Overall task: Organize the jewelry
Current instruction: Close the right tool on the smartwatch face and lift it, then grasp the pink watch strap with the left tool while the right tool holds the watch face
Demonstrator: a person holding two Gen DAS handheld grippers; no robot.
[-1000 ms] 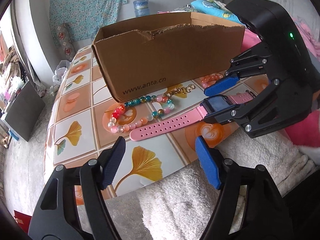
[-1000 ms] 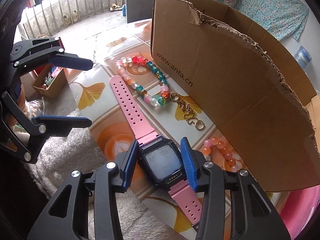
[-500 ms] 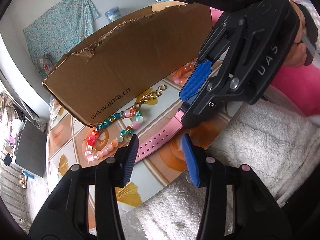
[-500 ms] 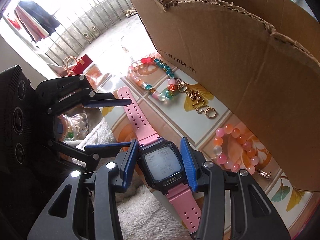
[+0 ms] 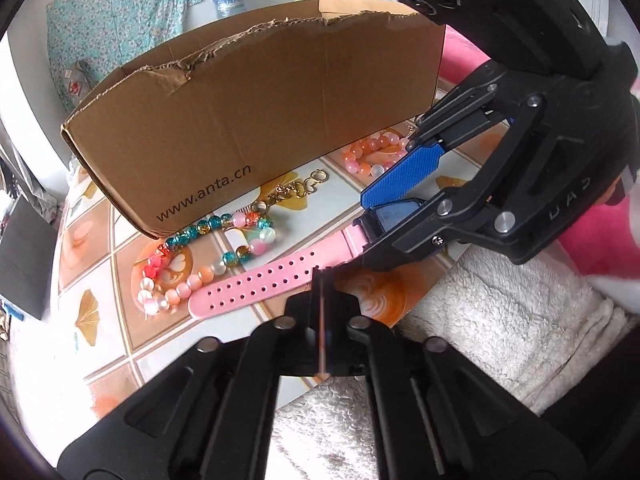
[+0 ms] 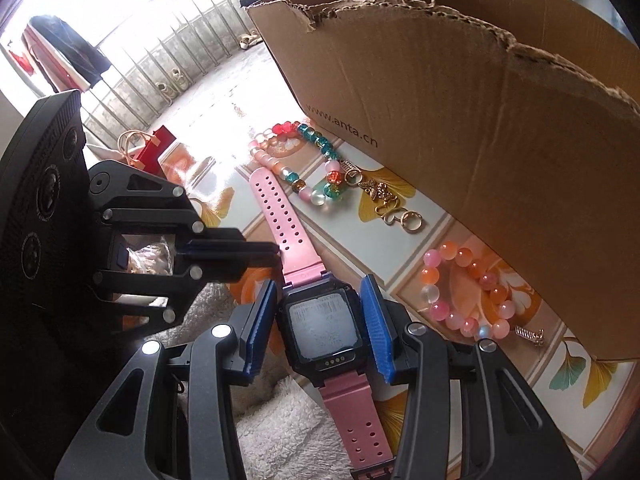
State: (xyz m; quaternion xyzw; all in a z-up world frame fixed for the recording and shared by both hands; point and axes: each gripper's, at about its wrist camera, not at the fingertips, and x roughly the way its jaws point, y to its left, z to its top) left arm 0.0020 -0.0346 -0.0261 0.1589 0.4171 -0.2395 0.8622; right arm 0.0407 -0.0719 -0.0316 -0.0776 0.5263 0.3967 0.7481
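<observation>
A pink watch with a dark square face lies at the table's near edge. My right gripper is shut on its body, blue pads against both sides. The long strap stretches away over the tiles. My left gripper is shut, and its joined tips touch the strap's near edge. No pinch on the strap shows. A multicoloured bead bracelet, a gold chain and a pink-orange bead bracelet lie along the foot of a brown cardboard box.
The tall box wall stands just behind the jewelry. The table has a tile and ginkgo-leaf print. A white fluffy cloth lies against its near edge under both grippers. Pink fabric is at the right.
My left gripper has closed from wide open to fully shut while coming in to the strap. The right gripper kept its grip on the watch and swung a little.
</observation>
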